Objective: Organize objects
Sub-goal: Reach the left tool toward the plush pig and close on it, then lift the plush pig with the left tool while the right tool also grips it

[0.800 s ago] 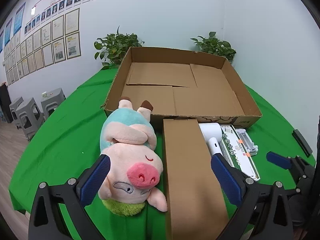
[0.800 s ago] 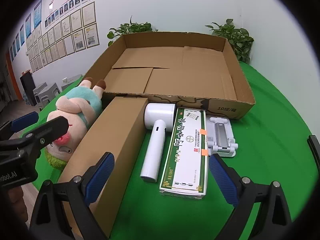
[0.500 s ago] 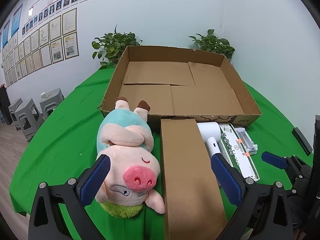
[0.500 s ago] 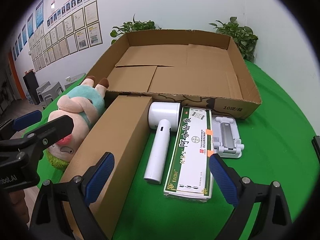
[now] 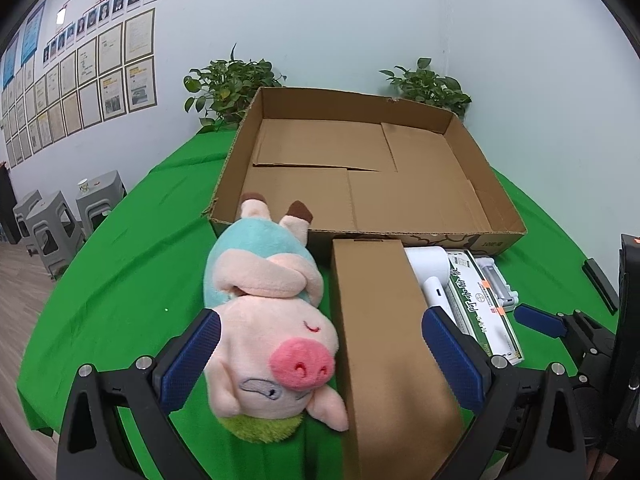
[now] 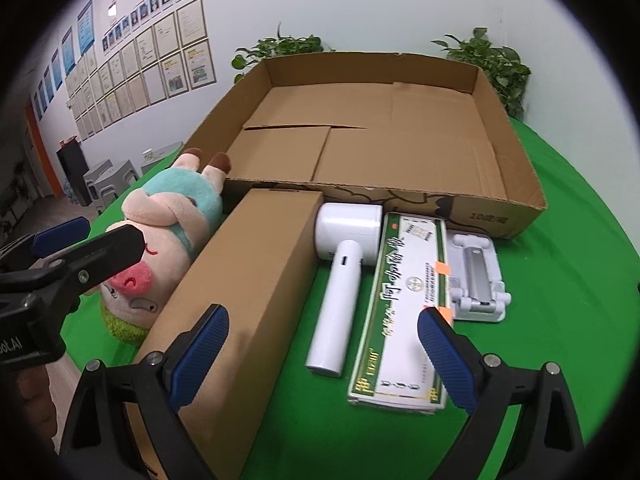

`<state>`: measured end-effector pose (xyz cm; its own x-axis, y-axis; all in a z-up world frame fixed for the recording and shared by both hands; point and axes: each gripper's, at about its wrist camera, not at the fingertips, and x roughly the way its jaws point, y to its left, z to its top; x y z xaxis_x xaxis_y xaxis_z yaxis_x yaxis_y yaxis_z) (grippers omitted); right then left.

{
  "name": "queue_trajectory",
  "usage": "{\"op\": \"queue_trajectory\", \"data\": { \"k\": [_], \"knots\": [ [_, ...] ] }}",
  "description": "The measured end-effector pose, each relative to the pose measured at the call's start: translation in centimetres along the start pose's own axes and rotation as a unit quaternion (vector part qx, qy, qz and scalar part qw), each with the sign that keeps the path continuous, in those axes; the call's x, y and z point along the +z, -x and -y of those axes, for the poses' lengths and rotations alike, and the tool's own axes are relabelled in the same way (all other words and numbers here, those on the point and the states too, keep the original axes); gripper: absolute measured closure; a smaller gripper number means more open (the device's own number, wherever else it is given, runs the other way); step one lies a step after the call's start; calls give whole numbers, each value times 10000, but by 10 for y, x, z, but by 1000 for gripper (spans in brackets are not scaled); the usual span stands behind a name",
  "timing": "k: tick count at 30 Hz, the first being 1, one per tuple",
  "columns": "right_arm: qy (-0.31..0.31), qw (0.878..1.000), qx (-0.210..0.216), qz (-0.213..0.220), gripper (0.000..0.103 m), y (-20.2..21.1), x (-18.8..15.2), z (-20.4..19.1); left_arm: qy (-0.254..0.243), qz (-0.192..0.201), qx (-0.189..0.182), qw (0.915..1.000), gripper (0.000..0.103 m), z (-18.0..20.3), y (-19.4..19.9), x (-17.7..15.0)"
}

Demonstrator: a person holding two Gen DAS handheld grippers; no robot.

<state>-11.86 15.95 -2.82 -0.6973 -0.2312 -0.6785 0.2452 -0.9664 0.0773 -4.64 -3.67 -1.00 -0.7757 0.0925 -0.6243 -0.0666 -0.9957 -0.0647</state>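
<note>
A pink plush pig (image 5: 276, 332) in a teal shirt, with a rosy snout, brown-tipped feet and a green tuft under its head, lies on its back on the green tablecloth (image 5: 120, 280). Its long axis runs from the near table edge toward the wide, shallow open cardboard tray (image 5: 496, 184), head nearest the cameras and feet touching the tray's front wall. Just beside the pig, on its right in the left wrist view, lies a long closed brown cardboard box (image 5: 384, 344), parallel to it, its far end against the tray. Further right, side by side and pointing the same way, lie a white handheld device with a round head (image 6: 340, 280), a long green-and-white printed carton (image 6: 404, 312) and a small white plastic stand (image 6: 476, 272).

The tray holds only its folded bottom flaps. Bare green cloth spreads to the left of the pig and to the right of the stand.

The left gripper (image 5: 324, 360) has its blue pads spread wide, straddling the pig's head and the brown box without pressing either. The right gripper (image 6: 324, 352) is likewise spread wide, above the brown box, white device and printed carton, grasping nothing.
</note>
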Motion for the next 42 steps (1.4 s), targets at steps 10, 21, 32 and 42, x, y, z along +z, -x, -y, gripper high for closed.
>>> {"op": "queue_trajectory", "data": {
  "k": [10, 21, 32, 42],
  "knots": [
    [125, 9997, 162, -94, 8, -6, 3, -9, 79, -105, -151, 9998, 1, -12, -3, -4],
    [-103, 9998, 162, -11, 7, 4, 0, 12, -82, -87, -284, 9995, 1, -7, -7, -2],
    [288, 9867, 1590, -148, 7, -3, 43, -18, 515, -616, -544, 9953, 17, -63, -32, -28],
    [293, 9659, 2448, -793, 8, -39, 78, -61, 590, -497, -961, 9924, 47, -74, -36, -40]
  ]
}}
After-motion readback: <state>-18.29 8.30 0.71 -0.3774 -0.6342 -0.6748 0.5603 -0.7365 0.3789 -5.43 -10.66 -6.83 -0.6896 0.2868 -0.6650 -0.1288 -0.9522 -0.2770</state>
